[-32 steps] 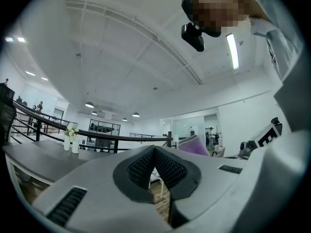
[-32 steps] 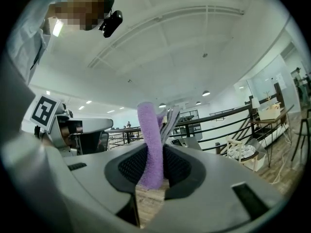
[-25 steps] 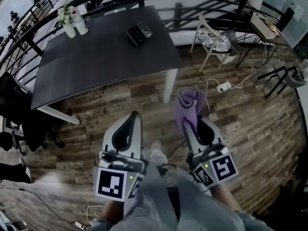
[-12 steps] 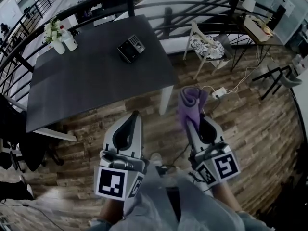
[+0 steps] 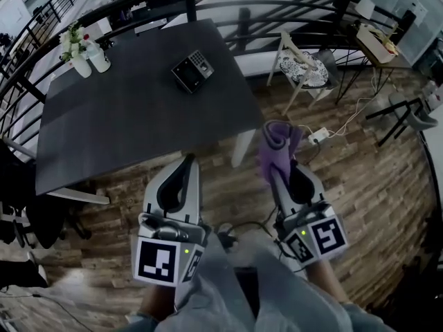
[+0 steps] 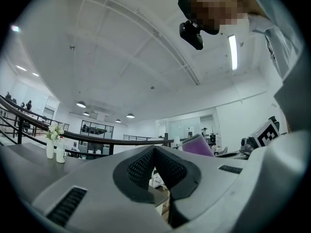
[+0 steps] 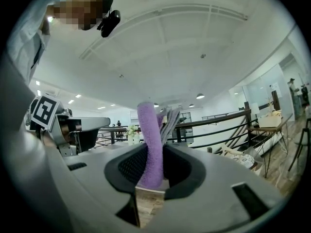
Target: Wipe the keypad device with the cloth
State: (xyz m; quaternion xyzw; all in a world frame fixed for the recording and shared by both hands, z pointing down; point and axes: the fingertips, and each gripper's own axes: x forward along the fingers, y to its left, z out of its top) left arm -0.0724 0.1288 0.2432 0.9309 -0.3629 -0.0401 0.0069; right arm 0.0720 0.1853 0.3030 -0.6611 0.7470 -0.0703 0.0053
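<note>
The keypad device [image 5: 192, 70], dark with a small screen and buttons, lies near the far right part of the dark table [image 5: 111, 116]. My right gripper [image 5: 271, 163] is shut on a purple cloth [image 5: 275, 147] [image 7: 151, 144], held over the wooden floor in front of the table. In the right gripper view the cloth stands up between the jaws. My left gripper [image 5: 186, 160] [image 6: 154, 152] is shut with nothing in it, just short of the table's near edge. Both grippers are well short of the device.
A vase of flowers and a white bottle [image 5: 88, 50] stand at the table's far left corner. A wooden chair [image 5: 304, 66] sits right of the table, with a power strip and cables [image 5: 320, 135] on the floor. A black railing [image 5: 291, 12] curves behind.
The view has shifted slightly, and the table and device sit a little nearer. Both grippers keep the same pose, the cloth still in the right one.
</note>
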